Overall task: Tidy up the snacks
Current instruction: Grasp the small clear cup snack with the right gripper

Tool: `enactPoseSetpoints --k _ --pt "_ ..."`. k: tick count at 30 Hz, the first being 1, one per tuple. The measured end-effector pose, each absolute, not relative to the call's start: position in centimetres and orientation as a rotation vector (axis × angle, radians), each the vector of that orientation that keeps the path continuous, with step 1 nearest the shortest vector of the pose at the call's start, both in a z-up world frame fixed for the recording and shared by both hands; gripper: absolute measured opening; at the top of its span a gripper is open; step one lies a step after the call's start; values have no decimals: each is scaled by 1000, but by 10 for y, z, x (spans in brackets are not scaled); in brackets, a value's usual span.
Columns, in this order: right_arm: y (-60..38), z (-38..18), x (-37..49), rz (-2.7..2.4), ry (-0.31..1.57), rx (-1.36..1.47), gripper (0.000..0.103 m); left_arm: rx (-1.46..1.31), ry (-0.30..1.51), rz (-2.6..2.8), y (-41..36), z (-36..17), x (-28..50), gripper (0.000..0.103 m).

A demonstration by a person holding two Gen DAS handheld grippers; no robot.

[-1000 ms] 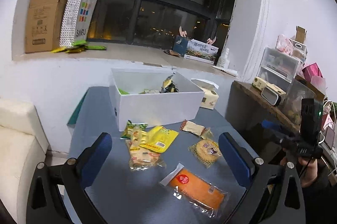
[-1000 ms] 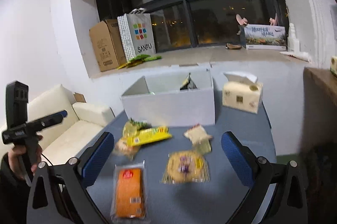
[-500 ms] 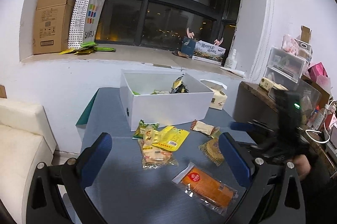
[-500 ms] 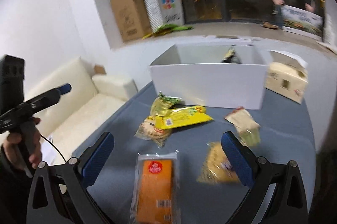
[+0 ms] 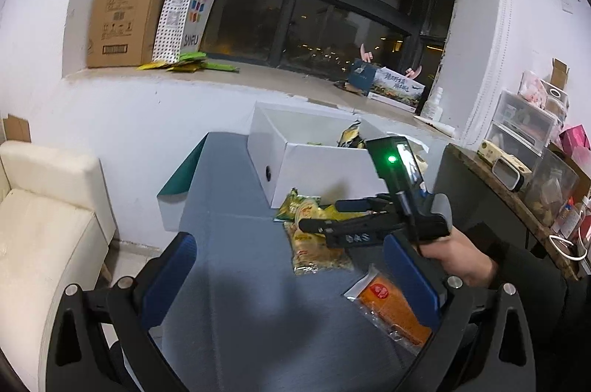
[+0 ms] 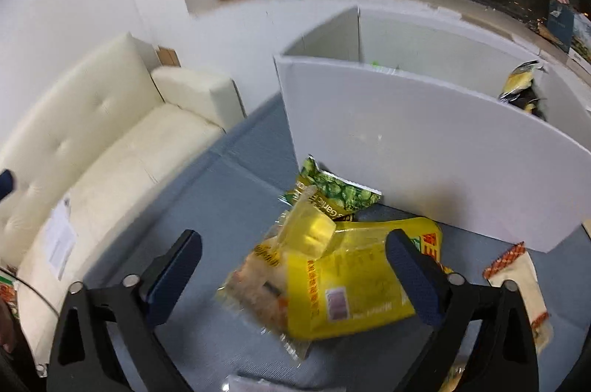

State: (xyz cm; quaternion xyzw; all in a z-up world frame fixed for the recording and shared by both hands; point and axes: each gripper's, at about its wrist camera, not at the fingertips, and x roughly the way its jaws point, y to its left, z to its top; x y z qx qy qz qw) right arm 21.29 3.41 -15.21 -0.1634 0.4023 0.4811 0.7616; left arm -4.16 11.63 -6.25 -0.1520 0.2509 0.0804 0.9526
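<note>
The right tool (image 6: 291, 259), jaws spread wide and empty, hung over the yellow packet (image 6: 354, 285) before the white box (image 6: 424, 148), while the left tool (image 5: 291, 274) gaped empty above the bench (image 5: 236, 281).

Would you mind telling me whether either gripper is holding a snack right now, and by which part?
Nothing is held. The right gripper hangs open over the yellow packet, jaws wide apart, gripping nothing. The left gripper is open too, over the table.
</note>
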Motion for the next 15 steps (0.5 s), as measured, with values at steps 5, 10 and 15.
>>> enactPoseSetpoints --k 5,10,15 --pt "51 -170 225 1005 929 -405 38 -310 529 155 114 -69 -36 103" --pt "44 -161 224 1055 926 -361 32 -286 544 126 102 -70 -28 103" --pt "6 -120 224 1086 857 -230 33 -193 591 94 84 -79 -5 103"
